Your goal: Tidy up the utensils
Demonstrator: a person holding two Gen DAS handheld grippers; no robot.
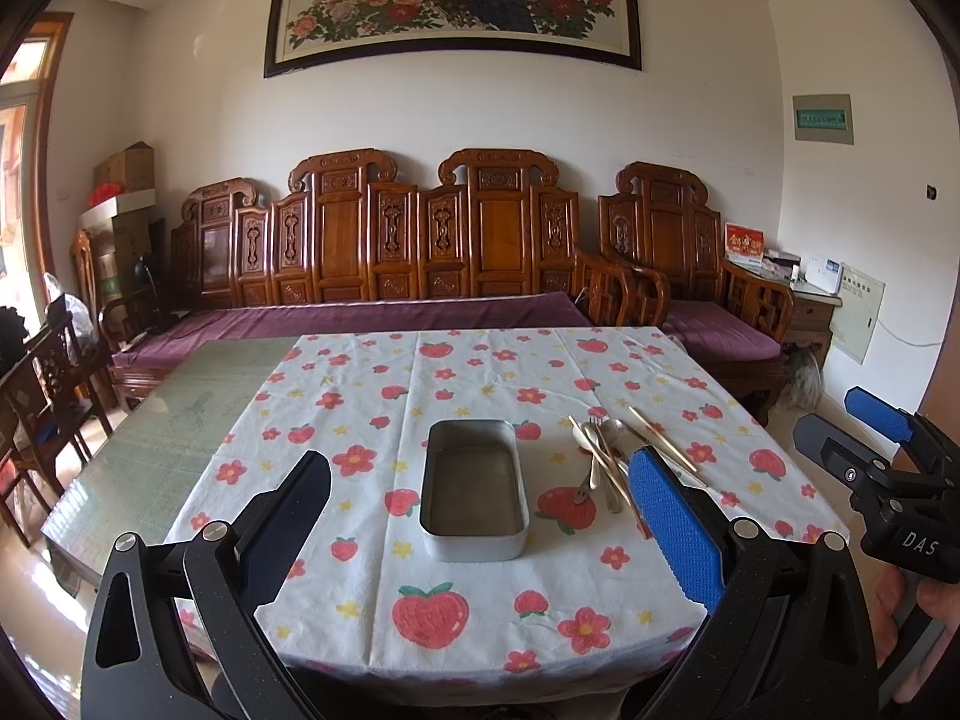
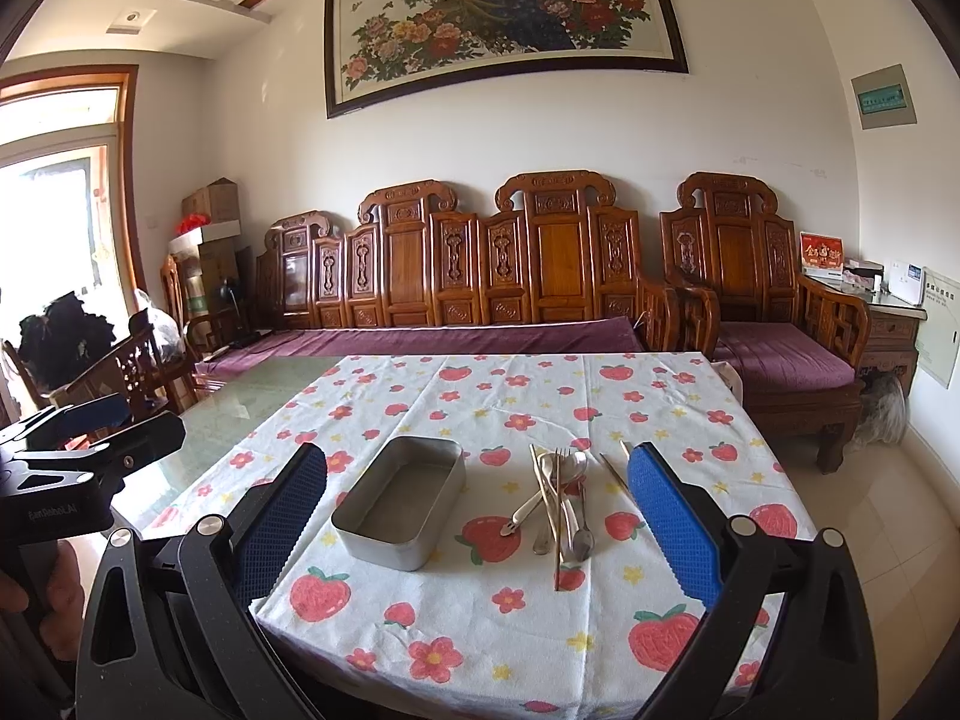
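You have not yet started: both the left gripper (image 1: 480,516) and the right gripper (image 2: 477,504) hover with jaws spread, holding nothing. The utensils (image 2: 558,495) lie in a crossed pile just beside the empty metal tray (image 2: 360,531) on the strawberry-print tabletop (image 2: 480,630). Next, I think, you pinch 1 piece. A carved wooden sofa (image 2: 480,276) stands behind.

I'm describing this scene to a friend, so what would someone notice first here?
Probably the strawberry tablecloth covering the near part of the table, with an empty metal tin near its middle. Just right of the tin lies a loose pile of utensils: spoons, a fork and chopsticks, crossed over one another. Behind stands a carved wooden sofa, under a large peacock painting on the wall.
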